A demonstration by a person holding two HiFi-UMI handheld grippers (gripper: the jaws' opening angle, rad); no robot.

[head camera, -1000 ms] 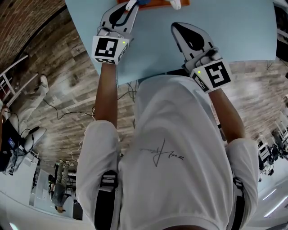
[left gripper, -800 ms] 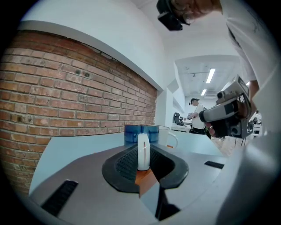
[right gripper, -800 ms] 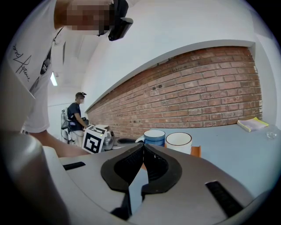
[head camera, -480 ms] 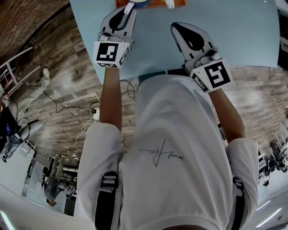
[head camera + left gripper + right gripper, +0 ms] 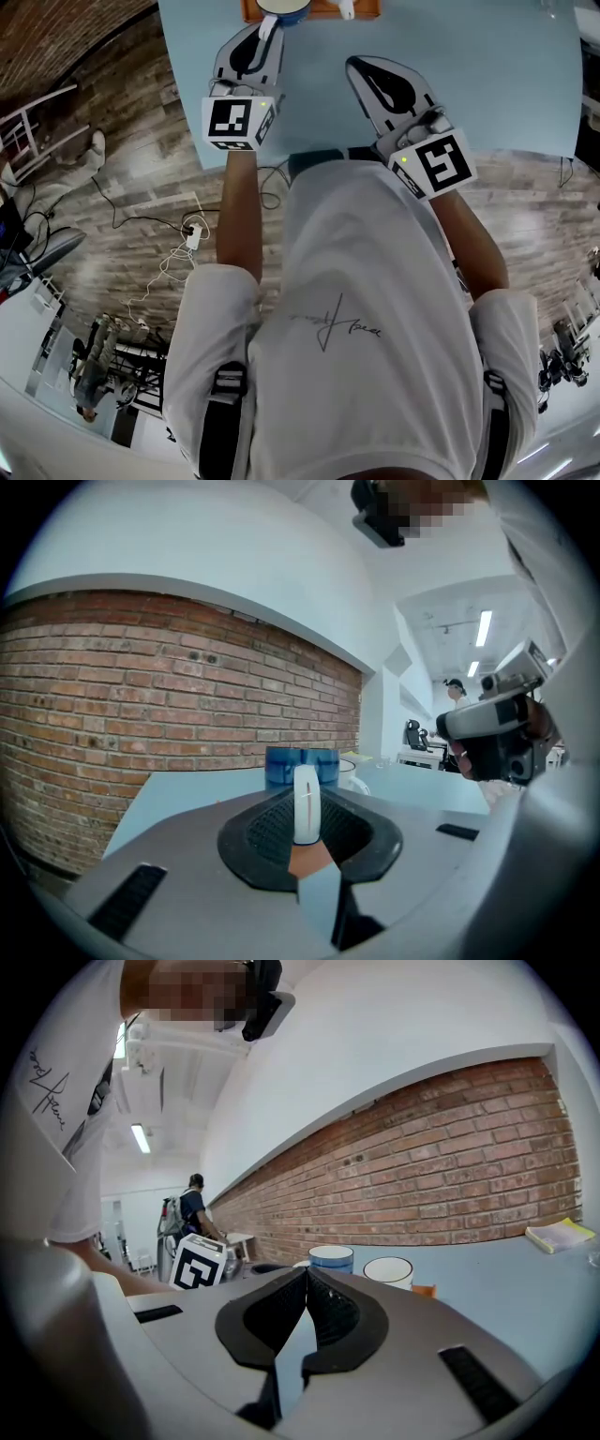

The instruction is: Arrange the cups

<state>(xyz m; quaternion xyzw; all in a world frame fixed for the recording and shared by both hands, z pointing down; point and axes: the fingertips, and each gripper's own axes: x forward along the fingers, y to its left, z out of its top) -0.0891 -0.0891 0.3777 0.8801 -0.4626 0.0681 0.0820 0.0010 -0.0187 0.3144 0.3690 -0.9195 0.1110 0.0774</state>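
A blue cup (image 5: 282,8) with a white handle (image 5: 268,24) is at the front edge of an orange tray (image 5: 323,11), at the top of the head view. My left gripper (image 5: 266,26) is shut on that handle, which stands upright between the jaws in the left gripper view (image 5: 307,803), with the blue cup (image 5: 301,765) behind it. Whether the cup rests on the tray I cannot tell. A white cup (image 5: 388,1270) stands beside the blue cup (image 5: 331,1259). My right gripper (image 5: 352,64) hovers over the table to the right, shut and empty.
The light blue table (image 5: 487,66) stretches to the right of the tray. A yellowish book (image 5: 560,1234) lies far off on it. A brick wall runs behind the table. Wooden floor and cables lie to the left of the table's near edge.
Both grippers and the blue cup sit slightly lower in the head view, and more of the tray shows at the top. The left grip on the handle is unchanged.
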